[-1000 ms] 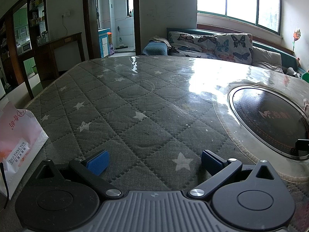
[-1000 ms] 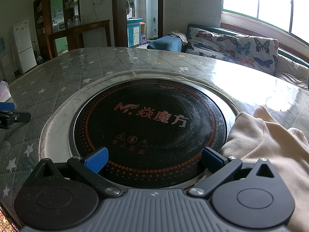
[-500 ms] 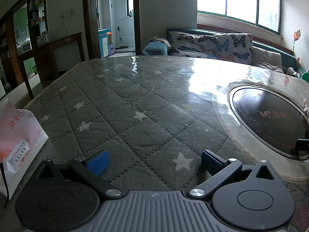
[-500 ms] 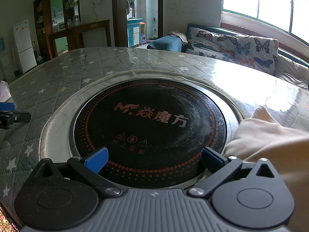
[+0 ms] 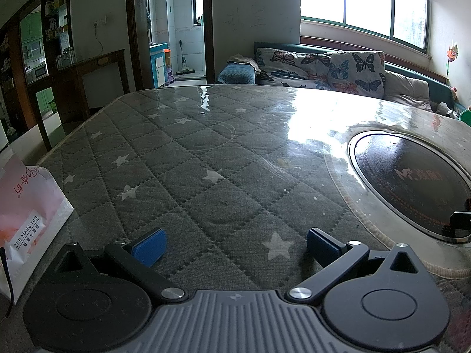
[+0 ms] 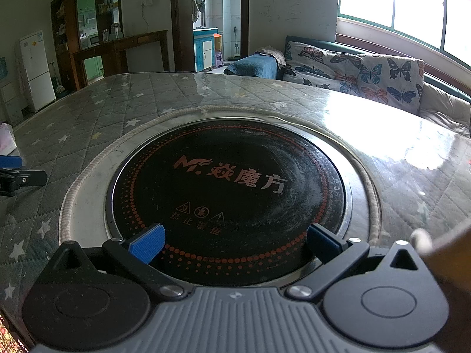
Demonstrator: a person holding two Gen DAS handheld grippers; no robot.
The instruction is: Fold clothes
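Observation:
A beige garment (image 6: 444,253) shows only as a blurred edge at the far right of the right wrist view, close beside my right gripper. My right gripper (image 6: 234,242) is open and empty, low over the black round cooktop (image 6: 229,182) set in the table. My left gripper (image 5: 234,245) is open and empty over the grey quilted star-pattern table cover (image 5: 188,158). One finger of the left gripper shows at the left edge of the right wrist view (image 6: 17,173). No garment shows in the left wrist view.
A pink and white paper bag (image 5: 26,220) stands at the table's left edge. The cooktop (image 5: 409,182) lies right of the left gripper. A butterfly-print sofa (image 5: 323,67) and window stand behind the table. A doorway and wooden shelves are at the back left.
The beige garment has slid off to the right, from covering the table's right side to a blurred edge at the frame's border. Both grippers have stayed put and open.

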